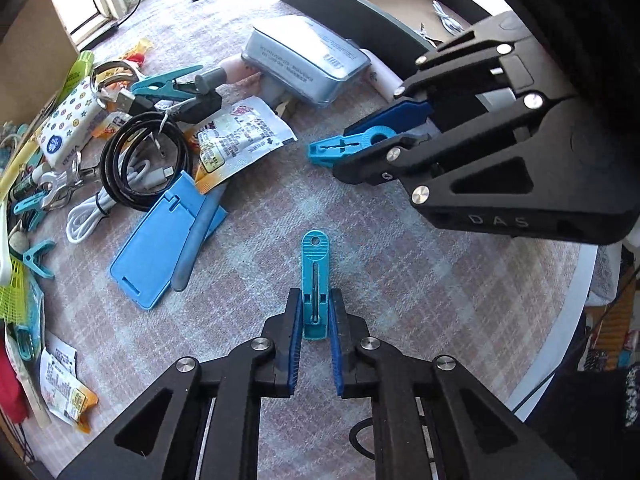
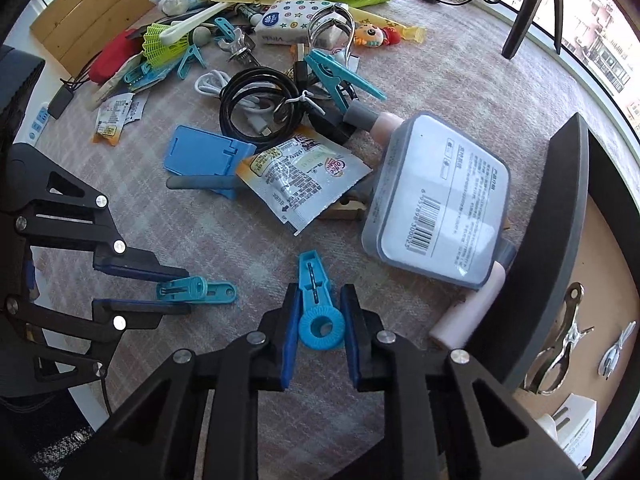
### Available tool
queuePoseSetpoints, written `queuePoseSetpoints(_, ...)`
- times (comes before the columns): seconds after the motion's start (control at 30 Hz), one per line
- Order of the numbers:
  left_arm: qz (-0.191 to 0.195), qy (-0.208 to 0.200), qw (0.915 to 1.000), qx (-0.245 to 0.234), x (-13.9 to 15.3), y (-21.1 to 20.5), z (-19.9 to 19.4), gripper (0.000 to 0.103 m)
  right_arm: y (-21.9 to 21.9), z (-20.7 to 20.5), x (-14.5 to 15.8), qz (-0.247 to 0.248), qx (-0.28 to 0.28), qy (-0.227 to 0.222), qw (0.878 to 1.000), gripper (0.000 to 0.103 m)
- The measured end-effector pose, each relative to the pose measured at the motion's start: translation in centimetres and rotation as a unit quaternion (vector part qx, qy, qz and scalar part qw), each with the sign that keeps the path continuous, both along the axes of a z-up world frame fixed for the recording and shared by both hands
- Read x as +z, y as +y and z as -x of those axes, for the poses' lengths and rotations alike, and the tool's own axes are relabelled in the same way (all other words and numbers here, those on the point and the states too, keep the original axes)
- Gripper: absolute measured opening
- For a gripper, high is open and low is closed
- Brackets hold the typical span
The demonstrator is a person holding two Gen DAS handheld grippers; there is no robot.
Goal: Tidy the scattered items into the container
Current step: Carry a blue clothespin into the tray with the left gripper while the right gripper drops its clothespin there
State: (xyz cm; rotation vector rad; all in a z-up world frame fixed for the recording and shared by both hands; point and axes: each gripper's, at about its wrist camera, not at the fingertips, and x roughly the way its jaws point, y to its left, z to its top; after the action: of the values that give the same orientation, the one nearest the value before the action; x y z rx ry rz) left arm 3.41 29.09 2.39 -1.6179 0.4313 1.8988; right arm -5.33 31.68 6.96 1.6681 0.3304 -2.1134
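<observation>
My left gripper [image 1: 314,312] is shut on a teal clothespin [image 1: 314,280] that points forward over the cloth; both show at the left of the right wrist view, gripper [image 2: 176,288], pin [image 2: 200,289]. My right gripper [image 2: 320,312] is shut on a blue clothespin [image 2: 318,304]; in the left wrist view this gripper [image 1: 360,152] and its pin [image 1: 348,146] hang at the right. The dark-walled container [image 2: 560,240] stands at the right, holding a metal clip [image 2: 560,348] and a white cable [image 2: 616,350].
A grey tissue pack [image 2: 440,204] leans by the container wall. A snack sachet [image 2: 308,180], blue phone stand [image 2: 200,156], black cable coil [image 2: 256,100], large teal clip [image 2: 340,76] and more clutter lie beyond. A tripod [image 2: 532,8] stands far right.
</observation>
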Motion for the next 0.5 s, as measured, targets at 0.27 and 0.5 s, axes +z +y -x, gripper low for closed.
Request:
queuePoseSetpoints(0.27, -0.033, -0.013, 0.9874, 0.154, 0.0, -0.9, -0.1, 0.011, 0.3, -0.9, 0.1, 0.022, -0.116, 0.014, 0.993, 0.020)
queuePoseSetpoints(0.5, -0.059, -0.015, 0.9781, 0.199, 0.9, -1.2, -0.9, 0.011, 2.2, -2.8, 0.3, 0.057, -0.199, 0.025, 0.978, 0.019)
